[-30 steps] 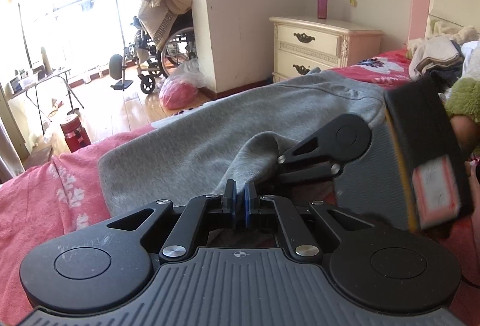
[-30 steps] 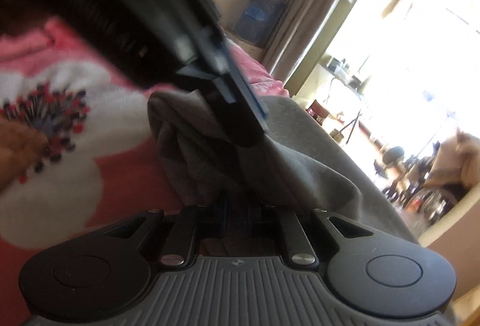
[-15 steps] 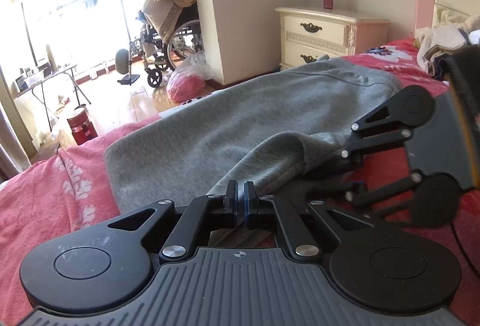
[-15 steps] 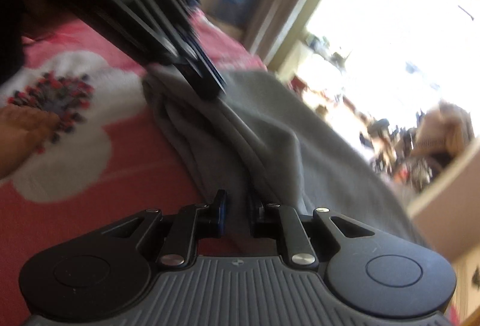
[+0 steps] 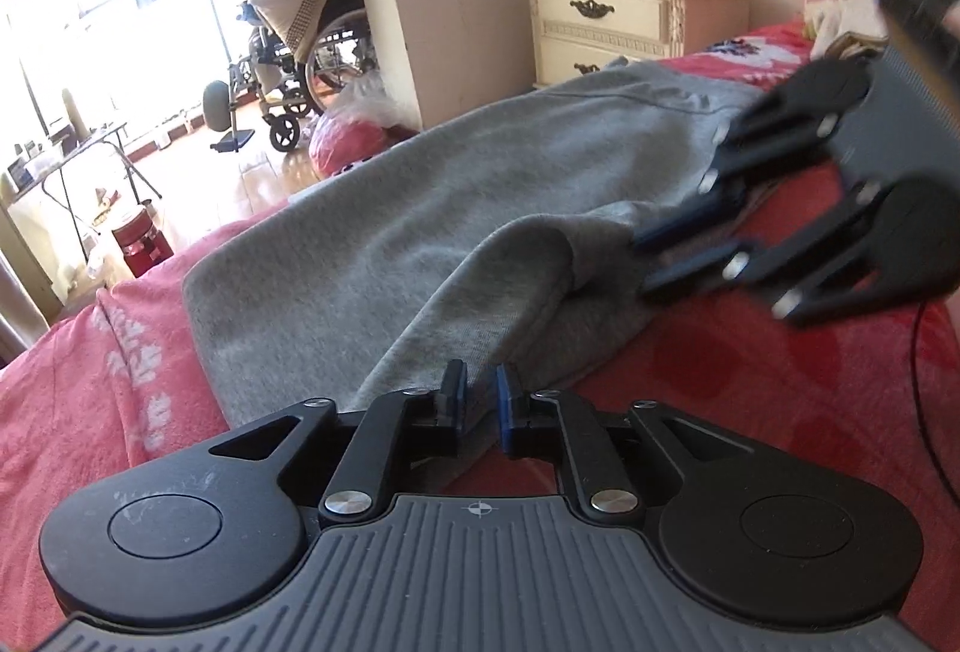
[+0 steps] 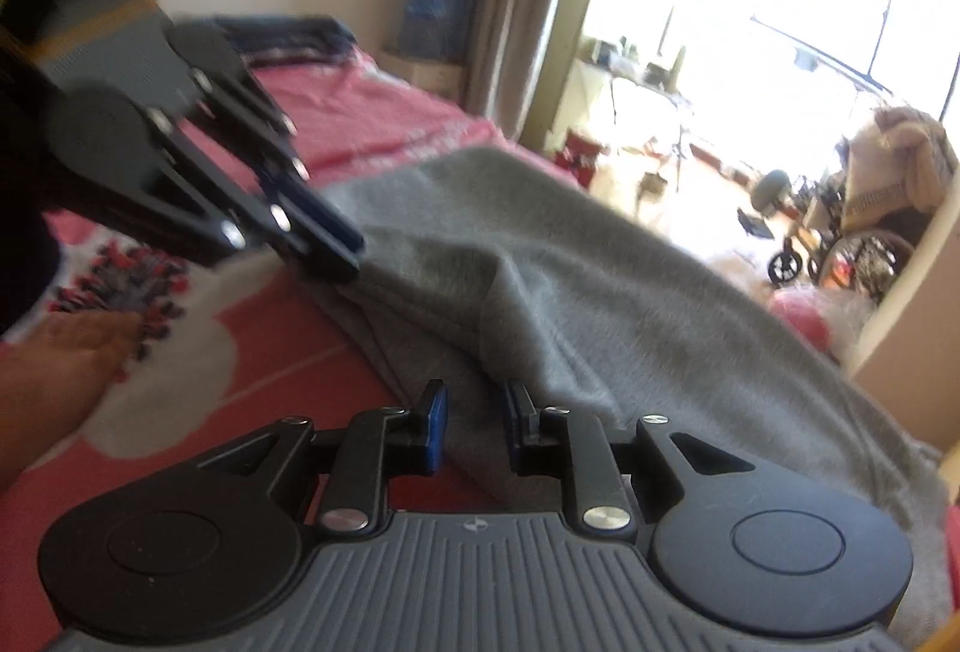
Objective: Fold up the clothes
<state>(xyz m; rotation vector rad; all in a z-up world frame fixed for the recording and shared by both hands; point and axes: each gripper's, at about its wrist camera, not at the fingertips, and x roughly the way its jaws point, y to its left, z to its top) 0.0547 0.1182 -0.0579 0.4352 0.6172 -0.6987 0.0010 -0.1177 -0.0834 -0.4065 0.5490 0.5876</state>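
Note:
A grey garment (image 5: 480, 184) lies spread on the red bed cover (image 5: 90, 412), with one corner folded over into a ridge. In the left wrist view my left gripper (image 5: 480, 400) has its jaws slightly parted, and the cloth edge lies loosely between them. My right gripper (image 5: 645, 262) is at the right, fingers apart at the garment's near edge. In the right wrist view the right gripper (image 6: 474, 418) stands open over the grey garment (image 6: 600, 292). The left gripper (image 6: 345, 247) is blurred at the upper left, with its tips touching the cloth.
A cream nightstand (image 5: 630, 22) stands past the bed, and a wheelchair (image 5: 300, 70) draped with clothes is by the window. A red bag (image 5: 348, 136) lies on the floor. Piled clothes (image 5: 840, 16) sit by the headboard. A person's bare limb (image 6: 60, 352) rests on the floral cover.
Both grippers were shut on the garment's edge and have now parted their jaws. They have drawn apart along the edge, and the cloth has settled onto the bed.

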